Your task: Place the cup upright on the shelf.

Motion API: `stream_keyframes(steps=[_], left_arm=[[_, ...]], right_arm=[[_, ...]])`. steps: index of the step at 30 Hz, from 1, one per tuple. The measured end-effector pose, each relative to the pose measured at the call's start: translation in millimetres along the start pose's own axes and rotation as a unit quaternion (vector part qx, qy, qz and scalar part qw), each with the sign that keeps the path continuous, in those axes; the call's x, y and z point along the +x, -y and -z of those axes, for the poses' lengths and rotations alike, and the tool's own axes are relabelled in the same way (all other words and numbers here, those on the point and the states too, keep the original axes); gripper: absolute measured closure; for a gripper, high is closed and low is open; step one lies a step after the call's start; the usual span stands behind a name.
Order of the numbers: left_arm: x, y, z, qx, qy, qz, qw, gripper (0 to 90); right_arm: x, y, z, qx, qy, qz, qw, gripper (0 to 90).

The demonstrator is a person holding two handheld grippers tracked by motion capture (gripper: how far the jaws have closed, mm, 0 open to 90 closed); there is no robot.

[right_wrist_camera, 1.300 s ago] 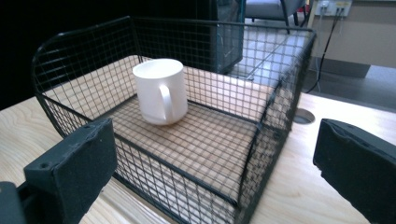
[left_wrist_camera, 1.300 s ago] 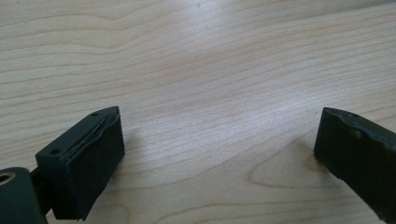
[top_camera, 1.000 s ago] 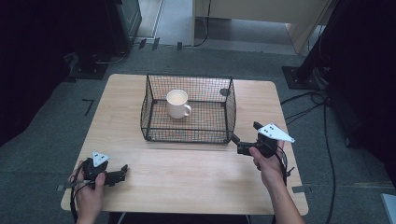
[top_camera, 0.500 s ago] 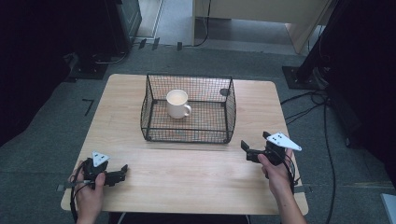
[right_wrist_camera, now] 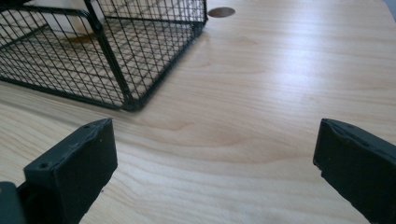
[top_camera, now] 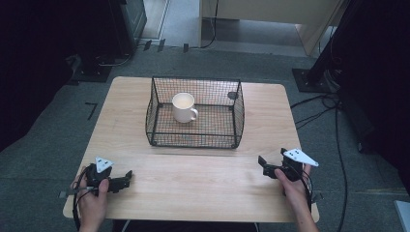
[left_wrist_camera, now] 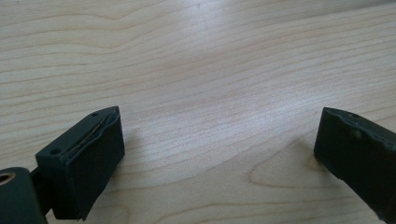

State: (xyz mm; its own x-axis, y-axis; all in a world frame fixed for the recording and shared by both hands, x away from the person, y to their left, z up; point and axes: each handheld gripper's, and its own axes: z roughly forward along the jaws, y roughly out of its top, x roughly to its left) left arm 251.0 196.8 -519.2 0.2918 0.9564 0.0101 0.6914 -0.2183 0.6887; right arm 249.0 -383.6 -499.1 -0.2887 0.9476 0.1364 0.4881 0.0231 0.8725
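Both tongs rest wide and empty at the near bench (top_camera: 203, 179) edge: left tongs (top_camera: 126, 178) idle, right tongs (top_camera: 263, 164) pulled back from the basket (top_camera: 193, 140) since a second ago. Ahead of and between them, well apart, the cup (top_camera: 183, 107) stands upright inside the basket. Placement looks finished; any next move calls for reaching forward over the basket wall.

The right tool (top_camera: 265, 165) has drawn back from the wire basket (top_camera: 195, 140) toward the table's near edge.
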Motion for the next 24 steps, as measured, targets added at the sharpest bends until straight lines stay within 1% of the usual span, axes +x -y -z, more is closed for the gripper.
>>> stream_keyframes(steps=[4, 8, 12, 14, 19, 20, 22, 24], left_arm=[[0.0, 0.0, 0.0, 0.0, 0.0, 0.0, 1.0, 2.1], [0.0, 0.0, 0.0, 0.0, 0.0, 0.0, 1.0, 2.1], [0.0, 0.0, 0.0, 0.0, 0.0, 0.0, 1.0, 2.1], [0.0, 0.0, 0.0, 0.0, 0.0, 0.0, 1.0, 2.1], [0.0, 0.0, 0.0, 0.0, 0.0, 0.0, 1.0, 2.1], [0.0, 0.0, 0.0, 0.0, 0.0, 0.0, 1.0, 2.1], [0.0, 0.0, 0.0, 0.0, 0.0, 0.0, 1.0, 2.1], [0.0, 0.0, 0.0, 0.0, 0.0, 0.0, 1.0, 2.1]], right_arm=[[-6.6, 6.9, 3.9, 0.009, 0.011, -0.003, 0.9999, 0.0], [-12.6, 14.3, 8.0, 0.016, 0.015, -0.008, 0.9997, 0.0], [-15.4, 20.9, 11.8, 0.033, 0.024, -0.002, 0.9991, 0.0], [-17.0, 23.7, 13.1, 0.043, 0.031, 0.0, 0.9986, 0.0], [-23.1, 32.1, 16.1, 0.077, 0.045, -0.008, 0.996, 0.0], [-24.1, 32.9, 17.7, 0.08, 0.044, -0.014, 0.9957, 0.0], [-26.3, 34.7, 20.9, 0.082, 0.044, -0.016, 0.9955, 0.0], [-28.3, 36.6, 23.3, 0.094, 0.047, -0.021, 0.9943, 0.0]])
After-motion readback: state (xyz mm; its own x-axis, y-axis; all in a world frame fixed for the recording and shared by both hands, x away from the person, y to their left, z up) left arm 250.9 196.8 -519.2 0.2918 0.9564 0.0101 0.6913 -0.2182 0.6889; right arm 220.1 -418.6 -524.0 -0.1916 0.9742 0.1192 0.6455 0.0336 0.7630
